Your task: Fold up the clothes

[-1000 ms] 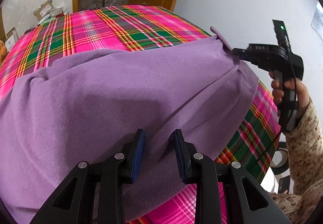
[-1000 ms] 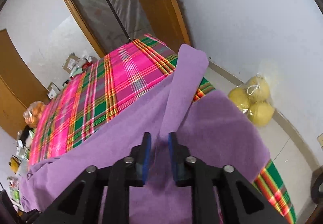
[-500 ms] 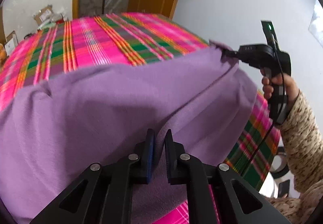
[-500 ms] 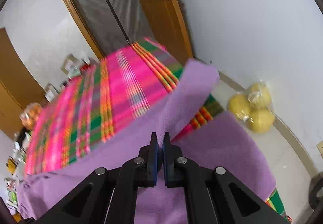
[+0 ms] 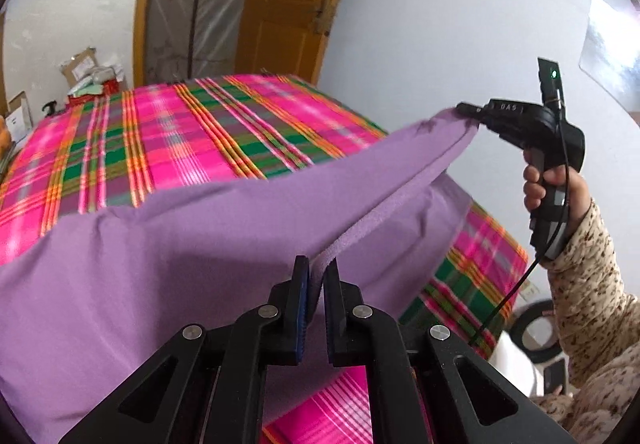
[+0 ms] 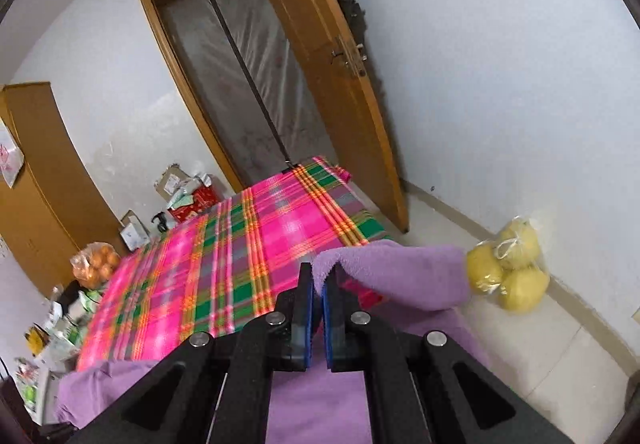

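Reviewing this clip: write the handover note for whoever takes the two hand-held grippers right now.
Left hand-held gripper: shut on the purple cloth's near edge.
Right hand-held gripper: shut on a corner of the cloth, raised off the bed.
Cloth: lifted edge stretched between both grippers, the rest draped over the plaid bedspread.
Done: both grips made.
Left: carry the edge across, lay it down, finish folding.

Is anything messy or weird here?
Nothing is spilled or broken. The purple cloth hangs off the plaid table's near edge, but both grippers, left and right, grip its edge for folding.
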Tool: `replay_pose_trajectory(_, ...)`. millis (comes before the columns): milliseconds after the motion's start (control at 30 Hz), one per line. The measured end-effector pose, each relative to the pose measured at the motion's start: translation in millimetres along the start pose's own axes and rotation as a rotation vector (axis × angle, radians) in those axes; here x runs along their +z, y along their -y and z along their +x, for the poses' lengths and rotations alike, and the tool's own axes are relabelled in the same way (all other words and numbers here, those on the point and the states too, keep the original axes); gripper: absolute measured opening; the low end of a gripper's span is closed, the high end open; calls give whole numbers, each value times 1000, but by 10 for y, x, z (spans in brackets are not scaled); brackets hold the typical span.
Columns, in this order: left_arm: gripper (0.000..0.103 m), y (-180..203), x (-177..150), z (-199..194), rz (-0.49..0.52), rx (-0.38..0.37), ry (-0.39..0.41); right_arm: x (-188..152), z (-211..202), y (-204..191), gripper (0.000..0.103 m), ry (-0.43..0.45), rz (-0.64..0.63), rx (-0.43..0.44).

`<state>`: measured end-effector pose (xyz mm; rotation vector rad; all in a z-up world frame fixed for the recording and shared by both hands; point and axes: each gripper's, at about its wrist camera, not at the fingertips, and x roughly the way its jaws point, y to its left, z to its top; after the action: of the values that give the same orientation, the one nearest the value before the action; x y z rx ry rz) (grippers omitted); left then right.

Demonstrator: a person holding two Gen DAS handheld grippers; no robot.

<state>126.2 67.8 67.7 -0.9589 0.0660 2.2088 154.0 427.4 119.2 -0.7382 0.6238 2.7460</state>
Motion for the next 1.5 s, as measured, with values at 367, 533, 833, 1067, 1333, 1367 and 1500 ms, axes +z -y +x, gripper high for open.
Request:
replay_pose_trajectory(367, 7, 103, -303, 277, 32, 9, -136, -641, 242, 532, 4, -150, 116, -76)
replay_pose_trajectory(533, 7, 104, -350, 324, 31, 14, -155, -754, 295, 628, 4, -182, 133, -86)
replay_pose_trajectory(833, 7, 176, -334, 189, 42, 12, -107, -687, 15, 599, 4, -103, 125, -60)
replay_pose_trajectory(1067, 8, 114, -388, 333, 22, 8, -166, -809, 140, 712, 4, -166, 151, -86)
replay_pose_trajectory(1333, 12, 135, -399, 306, 37, -5, -187, -854, 173, 714, 4, -185, 126, -112)
replay_pose_trajectory(1367, 17, 143, -396, 299, 43, -12, -192, -854, 169, 712, 4, -185, 126, -113)
replay_pose_trajectory(1500, 28, 161, -394, 184, 69, -67, -186, -860, 156, 699, 5, -187, 114, -116)
